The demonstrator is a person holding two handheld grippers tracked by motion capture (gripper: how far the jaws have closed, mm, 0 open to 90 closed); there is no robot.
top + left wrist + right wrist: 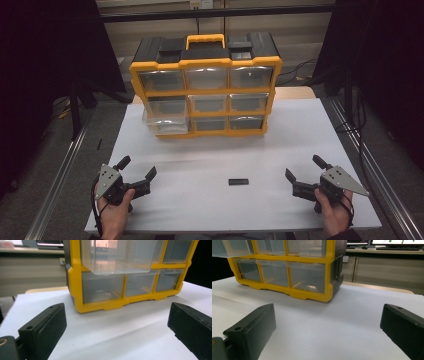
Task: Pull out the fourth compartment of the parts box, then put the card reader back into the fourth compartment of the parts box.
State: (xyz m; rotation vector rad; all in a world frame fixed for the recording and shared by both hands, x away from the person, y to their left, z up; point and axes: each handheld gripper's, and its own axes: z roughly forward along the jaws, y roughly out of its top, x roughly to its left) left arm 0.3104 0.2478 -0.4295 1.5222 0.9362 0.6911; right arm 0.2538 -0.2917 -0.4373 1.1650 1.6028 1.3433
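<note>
A small black block (pixel 238 181) lies flat on the white tabletop (pixel 300 130), roughly midway between the two claws and well apart from both. It looks like a short, stiff bar — probably light, hard-surfaced and a little slick, so it may skid on the smooth top if pushed from one side only. The best hold is likely across its narrow width, jaws squarely on the two long faces near the middle, coming down from above.

The left claw (pixel 146 179) rests near the front left edge, jaws spread wide and holding nothing; the right claw (pixel 292 181) mirrors it at the front right, also wide apart and empty.

Behind stands the yellow drawer cabinet (pixel 206 90), and its clear middle-left drawer (pixel 116 257) is pulled out — a likely place for the block, though thin plastic walls call for a gentle release.
</note>
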